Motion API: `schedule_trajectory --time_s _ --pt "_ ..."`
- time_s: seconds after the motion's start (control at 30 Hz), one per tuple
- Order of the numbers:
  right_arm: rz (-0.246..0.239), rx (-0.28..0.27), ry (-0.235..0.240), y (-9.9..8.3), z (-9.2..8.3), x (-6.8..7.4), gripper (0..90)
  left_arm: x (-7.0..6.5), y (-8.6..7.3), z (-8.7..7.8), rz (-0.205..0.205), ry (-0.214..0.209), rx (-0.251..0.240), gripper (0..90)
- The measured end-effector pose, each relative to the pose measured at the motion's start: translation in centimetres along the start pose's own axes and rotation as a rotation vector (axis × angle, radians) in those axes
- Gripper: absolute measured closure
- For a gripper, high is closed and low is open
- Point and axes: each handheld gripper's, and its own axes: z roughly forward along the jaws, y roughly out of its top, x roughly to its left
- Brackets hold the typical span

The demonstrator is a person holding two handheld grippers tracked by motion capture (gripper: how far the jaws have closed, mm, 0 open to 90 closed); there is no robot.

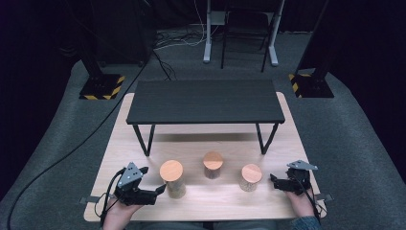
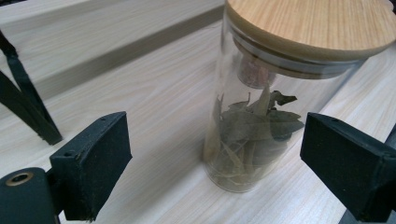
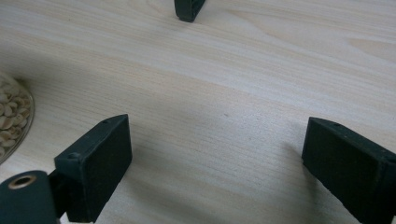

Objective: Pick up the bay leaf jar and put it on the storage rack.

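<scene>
Left tool lined up on the leaf jar

High view: left tool (image 1: 159, 190), released, sat lower left beside the leaf jar (image 1: 173, 179); right tool (image 1: 274, 181) released, lower right. Left gripper view: glass looked slick, fragile, light; best gripped mid-wall (image 2: 252, 135), under the wooden lid (image 2: 310, 23). Right gripper view: bare desk (image 3: 224, 93).

— What do we list for the leaf jar (image 2: 252, 135)?
— Clear glossy glass, with a smooth pale wooden lid (image 2: 313, 23).
— And the board (image 3: 224, 93) we work on?
— Light wood, matt, fine-grained. The low table (image 1: 205, 101) is dark matt wood grain; the left gripper (image 2: 215, 163) pads (image 2: 100, 163) look black, rough and matt.
</scene>
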Motion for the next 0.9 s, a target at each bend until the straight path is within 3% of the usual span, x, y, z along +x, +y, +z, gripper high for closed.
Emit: schedule_trajectory --time_s 0.23,0.9 --pt "-0.001 0.001 0.001 0.0 0.0 0.0 7.3 -0.6 0.3 0.4 0.016 -0.030 -0.001 8.5" --pt "-0.004 0.000 0.001 0.0 0.0 0.0 7.2 -1.8 1.0 2.6 0.034 -0.044 -0.002 8.8"
